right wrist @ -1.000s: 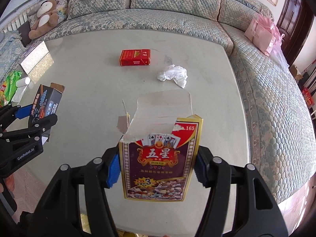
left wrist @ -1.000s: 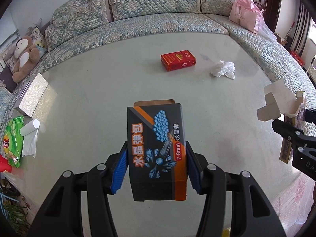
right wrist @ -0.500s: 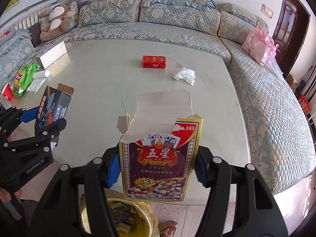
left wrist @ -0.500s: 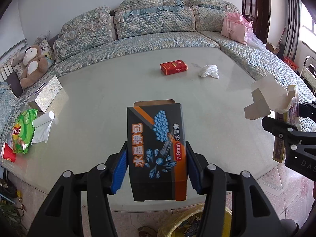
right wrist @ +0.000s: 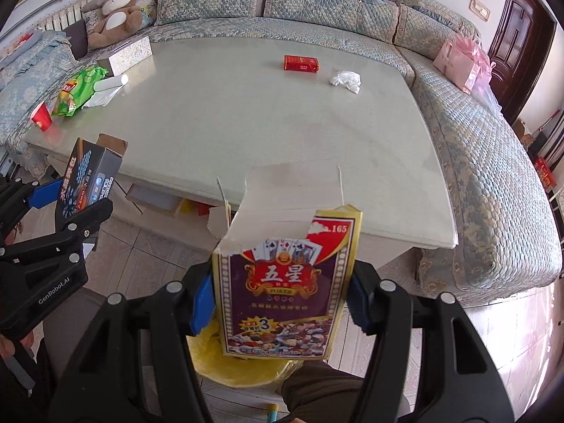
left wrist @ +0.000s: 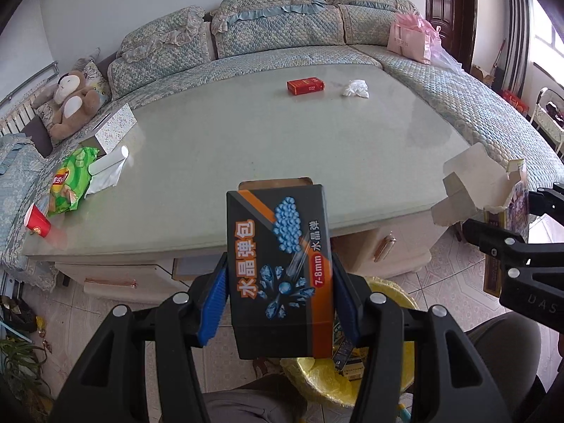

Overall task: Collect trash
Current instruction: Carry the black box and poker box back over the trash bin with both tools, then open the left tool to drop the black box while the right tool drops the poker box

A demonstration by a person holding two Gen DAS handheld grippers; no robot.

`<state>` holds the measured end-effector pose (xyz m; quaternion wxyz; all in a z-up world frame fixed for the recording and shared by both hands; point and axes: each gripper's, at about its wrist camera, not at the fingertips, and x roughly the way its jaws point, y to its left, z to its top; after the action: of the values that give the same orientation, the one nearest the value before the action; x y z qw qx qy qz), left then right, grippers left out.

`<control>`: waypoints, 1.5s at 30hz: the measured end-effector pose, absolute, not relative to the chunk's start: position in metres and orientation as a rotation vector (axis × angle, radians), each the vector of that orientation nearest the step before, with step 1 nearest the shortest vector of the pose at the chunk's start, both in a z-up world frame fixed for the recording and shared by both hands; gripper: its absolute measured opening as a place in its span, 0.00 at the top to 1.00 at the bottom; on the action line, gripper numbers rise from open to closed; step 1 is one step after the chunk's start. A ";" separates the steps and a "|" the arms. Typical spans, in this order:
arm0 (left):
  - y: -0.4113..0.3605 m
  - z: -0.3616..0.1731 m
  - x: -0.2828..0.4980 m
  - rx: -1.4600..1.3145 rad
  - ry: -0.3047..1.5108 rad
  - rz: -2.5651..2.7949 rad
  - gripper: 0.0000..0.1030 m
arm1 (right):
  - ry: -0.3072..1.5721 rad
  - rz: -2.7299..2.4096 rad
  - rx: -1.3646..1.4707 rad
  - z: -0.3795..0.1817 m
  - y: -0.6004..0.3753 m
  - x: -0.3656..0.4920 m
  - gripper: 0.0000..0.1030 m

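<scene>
My left gripper is shut on a black and orange box with blue beads printed on it; the box also shows in the right wrist view. My right gripper is shut on a torn purple playing-card box, which also shows in the left wrist view. Both are held off the table's near edge, above a bin lined with a yellow bag, which also shows in the right wrist view. A red pack and a crumpled white tissue lie at the table's far side.
The glass-topped table has drawers below. At its left end lie a green chip bag, a red paper cup, a white roll and a tissue box. A quilted sofa wraps the far and right sides.
Both grippers have pulled back from over the table and risen, each keeping its box. The table's front edge, the floor and the yellow-lined bin have come into view below them.
</scene>
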<state>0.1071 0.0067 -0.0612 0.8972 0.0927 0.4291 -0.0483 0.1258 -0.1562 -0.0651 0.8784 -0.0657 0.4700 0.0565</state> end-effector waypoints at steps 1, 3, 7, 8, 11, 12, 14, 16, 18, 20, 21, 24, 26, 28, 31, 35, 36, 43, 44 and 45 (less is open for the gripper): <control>0.007 -0.066 0.099 0.195 0.897 -0.100 0.49 | 0.987 0.116 -0.140 -0.070 -0.155 0.119 0.42; 0.006 -0.078 0.088 0.192 0.920 -0.102 0.49 | 1.003 0.114 -0.140 -0.079 -0.155 0.107 0.42; 0.003 -0.102 0.070 0.192 0.960 -0.104 0.49 | 1.050 0.105 -0.142 -0.105 -0.154 0.085 0.42; 0.001 -0.107 0.067 0.200 0.967 -0.102 0.49 | 1.063 0.101 -0.138 -0.112 -0.155 0.080 0.42; -0.006 -0.126 0.063 0.211 0.999 -0.105 0.49 | 1.108 0.091 -0.130 -0.133 -0.157 0.073 0.42; -0.009 -0.132 0.062 0.216 1.010 -0.106 0.49 | 1.123 0.088 -0.129 -0.140 -0.158 0.071 0.42; -0.014 -0.147 0.061 0.226 1.037 -0.112 0.49 | 1.149 0.080 -0.126 -0.153 -0.159 0.070 0.42; -0.018 -0.162 0.061 0.232 1.072 -0.122 0.49 | 1.177 0.075 -0.121 -0.166 -0.160 0.069 0.42; -0.022 -0.176 0.062 0.242 1.101 -0.128 0.49 | 1.204 0.072 -0.114 -0.178 -0.159 0.070 0.42; -0.022 -0.189 0.064 0.236 1.132 -0.140 0.49 | 1.234 0.072 -0.105 -0.189 -0.161 0.072 0.42; -0.023 -0.194 0.065 0.236 1.144 -0.146 0.49 | 1.247 0.072 -0.100 -0.196 -0.162 0.073 0.42; -0.026 -0.209 0.071 0.233 1.169 -0.166 0.49 | 1.292 0.080 -0.086 -0.213 -0.161 0.077 0.42; -0.029 -0.221 0.077 0.229 1.194 -0.172 0.49 | 1.320 0.088 -0.078 -0.224 -0.159 0.081 0.42; -0.032 -0.233 0.083 0.225 1.217 -0.184 0.49 | 1.342 0.094 -0.071 -0.234 -0.159 0.087 0.42; -0.038 -0.248 0.091 0.234 1.246 -0.196 0.49 | 1.376 0.102 -0.062 -0.249 -0.158 0.094 0.42; -0.044 -0.265 0.100 0.238 1.281 -0.208 0.49 | 1.412 0.109 -0.059 -0.265 -0.155 0.103 0.42; -0.045 -0.269 0.103 0.241 1.287 -0.209 0.49 | 1.420 0.107 -0.064 -0.269 -0.155 0.104 0.42; -0.051 -0.295 0.114 0.259 1.332 -0.212 0.49 | 1.474 0.099 -0.073 -0.295 -0.156 0.115 0.42; -0.050 -0.298 0.115 0.264 1.340 -0.212 0.49 | 1.480 0.096 -0.076 -0.298 -0.156 0.116 0.42; -0.051 -0.301 0.116 0.269 1.348 -0.214 0.49 | 1.486 0.097 -0.080 -0.301 -0.156 0.117 0.42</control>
<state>0.1160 -0.0507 -0.3011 0.7678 0.1240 0.6208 -0.0985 0.1167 -0.1557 -0.3008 0.7345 -0.0362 0.6762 0.0439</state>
